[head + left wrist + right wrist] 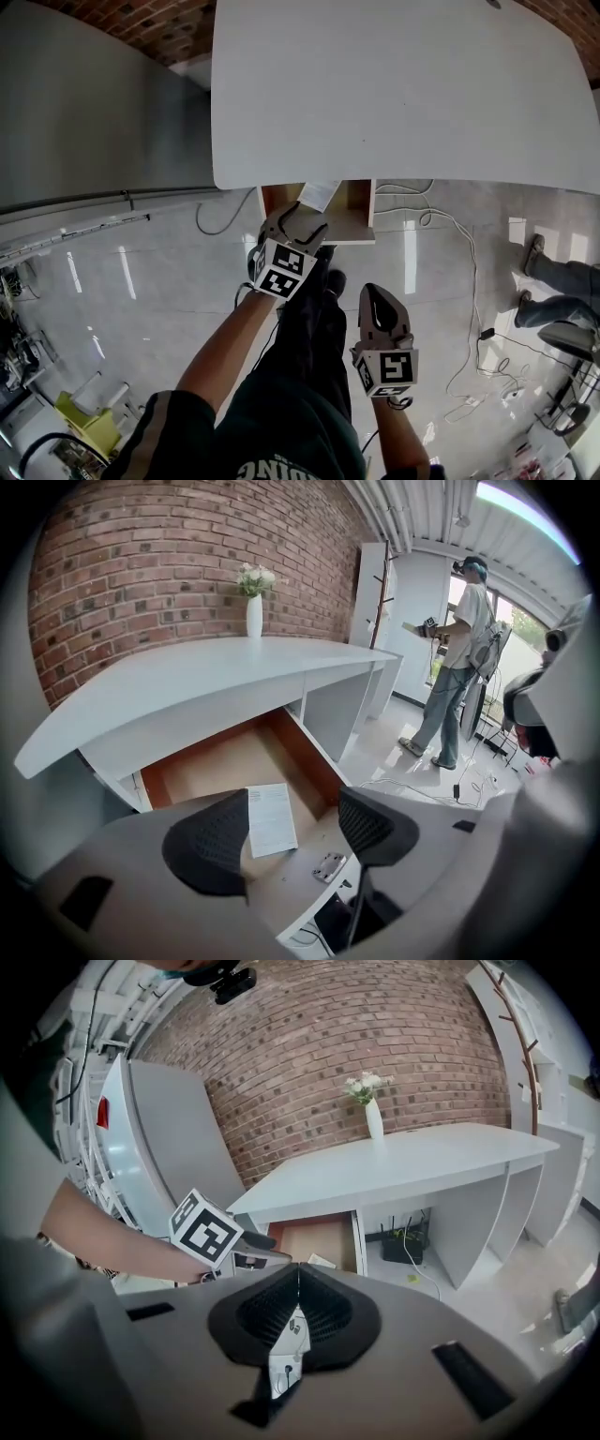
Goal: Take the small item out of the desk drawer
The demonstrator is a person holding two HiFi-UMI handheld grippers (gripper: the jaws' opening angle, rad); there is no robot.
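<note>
The desk drawer point(362, 212) stands pulled out from under the white desk point(394, 94), with a wooden inside point(216, 761). A white printed sheet point(270, 818) lies on its floor, and in the head view the sheet point(320, 193) shows at the drawer's left side. A small metal piece point(329, 865) sits at the drawer's near edge. My left gripper point(298, 217) hovers over the drawer's front, open, with nothing between its pads point(211, 841). My right gripper point(377, 298) hangs lower and to the right, away from the drawer, shut and empty point(298, 1283).
A white vase with flowers point(254, 611) stands at the desk's far end by the brick wall. Cables point(459, 244) trail over the glossy floor right of the drawer. A person point(459, 667) stands off to the right. A grey cabinet point(84, 103) flanks the desk's left.
</note>
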